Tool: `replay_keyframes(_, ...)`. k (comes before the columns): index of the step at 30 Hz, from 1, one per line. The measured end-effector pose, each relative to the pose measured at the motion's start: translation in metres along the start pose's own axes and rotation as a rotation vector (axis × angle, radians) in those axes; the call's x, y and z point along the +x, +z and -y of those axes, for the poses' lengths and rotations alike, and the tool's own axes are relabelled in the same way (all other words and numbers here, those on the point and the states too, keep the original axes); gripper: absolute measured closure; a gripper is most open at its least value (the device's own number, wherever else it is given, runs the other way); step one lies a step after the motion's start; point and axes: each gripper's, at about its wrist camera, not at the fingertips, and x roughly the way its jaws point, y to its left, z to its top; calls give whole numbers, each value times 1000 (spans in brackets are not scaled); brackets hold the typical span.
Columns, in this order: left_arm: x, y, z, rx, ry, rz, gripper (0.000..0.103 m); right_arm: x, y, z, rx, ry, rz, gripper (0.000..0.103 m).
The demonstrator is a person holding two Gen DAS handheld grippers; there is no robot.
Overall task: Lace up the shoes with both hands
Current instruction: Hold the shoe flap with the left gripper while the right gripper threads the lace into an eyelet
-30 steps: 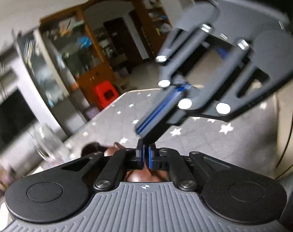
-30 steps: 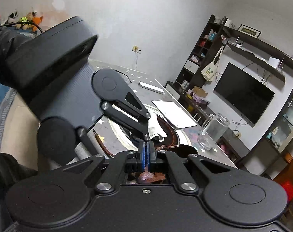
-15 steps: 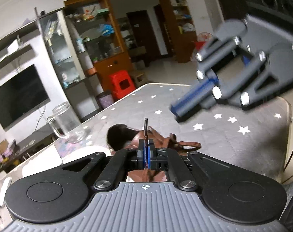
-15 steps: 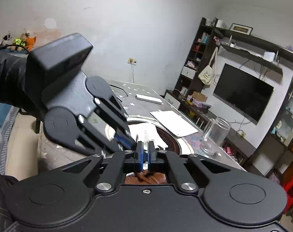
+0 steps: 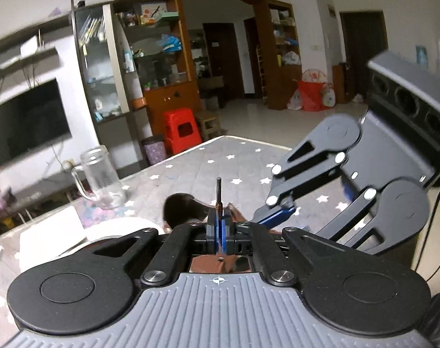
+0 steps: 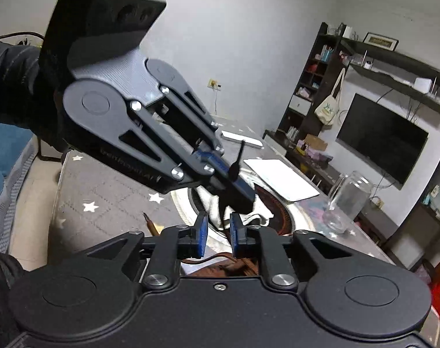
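Observation:
My left gripper (image 5: 220, 217) is shut on the shoelace; its stiff dark tip (image 5: 218, 191) sticks straight up out of the blue pads. Under it lies the brown leather shoe (image 5: 188, 207), mostly hidden by the gripper body. My right gripper (image 5: 278, 217) hovers just right of the shoe, angled toward it. In the right wrist view the right gripper (image 6: 218, 235) stands open, nothing between its pads, with the shoe (image 6: 228, 266) below. The left gripper (image 6: 240, 191) reaches in from the upper left, the lace tip (image 6: 239, 152) poking out above it.
The shoe rests on a grey star-patterned table (image 5: 249, 168). A glass mug (image 5: 101, 179) and white paper (image 5: 49, 237) lie left of it. The right wrist view shows a white cloth (image 6: 217, 206) on a round dark tray (image 6: 281, 206), the mug (image 6: 347, 200) and a pencil (image 6: 150, 223).
The right gripper has opened and let go of the lace. The left gripper, still shut, has risen with the lace tip. The two grippers have moved apart.

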Motion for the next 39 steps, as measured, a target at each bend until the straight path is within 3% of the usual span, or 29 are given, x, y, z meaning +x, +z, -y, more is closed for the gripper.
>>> replay_keyframes(2,1,1,-1,-11,-5,2,101,2,-2,4,42,1,20,88)
replay_keyframes(5,5,1,1,-12,-2,-12,100,3,-4,8,103,-21,39,100)
replay_keyframes(8,11,3,-2,-17,14,-34,94,3,-4,12,126,-38,29,101)
replay_keyframes(12,27,7,-7,-45,45,-90,80,-6,-6,12,52,-112,-25,101)
replay_keyframes(17,48,10,-8,-81,41,-141,72,-10,-13,14,-108,-248,-143,101)
replay_keyframes(23,62,11,-12,-117,39,-179,72,0,-20,13,-233,-357,-221,101)
replay_keyframes(29,66,3,-25,-138,29,-182,83,19,-29,10,-325,-428,-247,101)
replay_keyframes(39,43,-19,-43,-230,22,-127,89,54,-40,-5,-497,-446,-260,101)
